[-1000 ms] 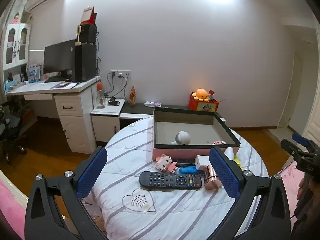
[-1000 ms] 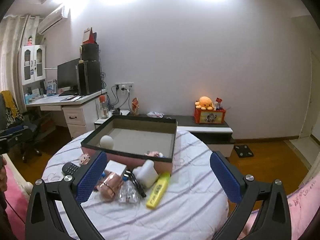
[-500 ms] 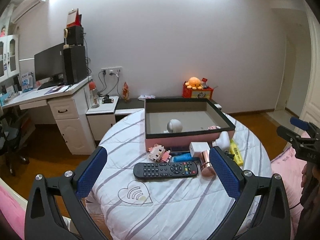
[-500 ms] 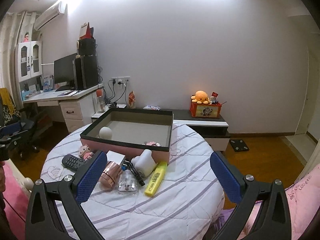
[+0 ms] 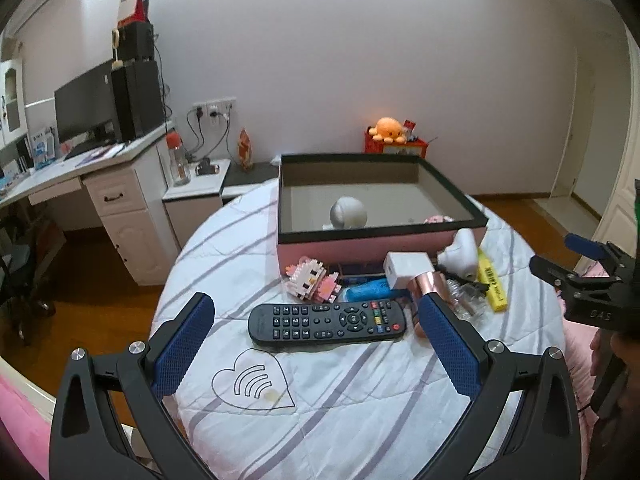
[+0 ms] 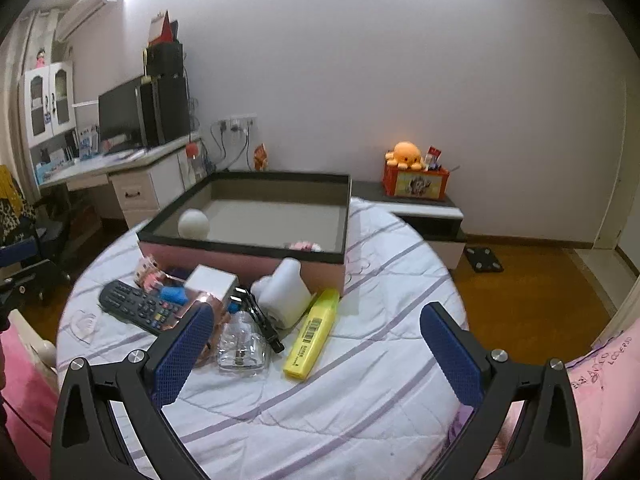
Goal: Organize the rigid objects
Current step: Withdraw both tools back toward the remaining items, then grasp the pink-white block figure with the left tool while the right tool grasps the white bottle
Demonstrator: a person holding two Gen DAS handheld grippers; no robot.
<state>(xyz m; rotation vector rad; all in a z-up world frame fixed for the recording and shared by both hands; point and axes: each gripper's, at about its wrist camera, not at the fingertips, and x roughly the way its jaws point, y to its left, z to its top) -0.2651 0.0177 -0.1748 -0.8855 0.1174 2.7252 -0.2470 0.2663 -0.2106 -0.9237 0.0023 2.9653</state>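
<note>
The left gripper (image 5: pixel 316 326) is spread wide and empty, above the near side of the remote control (image 5: pixel 327 323). The remote lies flat near the pink box (image 5: pixel 360 248). It looks light, stiff and smooth; I would hold it across the narrow middle. The right gripper (image 6: pixel 314 334) is also wide and empty. The quilted cover (image 6: pixel 360 380) is soft, the round table (image 5: pixel 192 264) cluttered.

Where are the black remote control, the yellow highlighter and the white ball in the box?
Black remote control (image 5: pixel 326 323): left wrist view, middle of keypad.
Yellow highlighter (image 6: pixel 312 334): right wrist view, barcode label.
White ball (image 6: pixel 193 223): right wrist view, its front.
</note>
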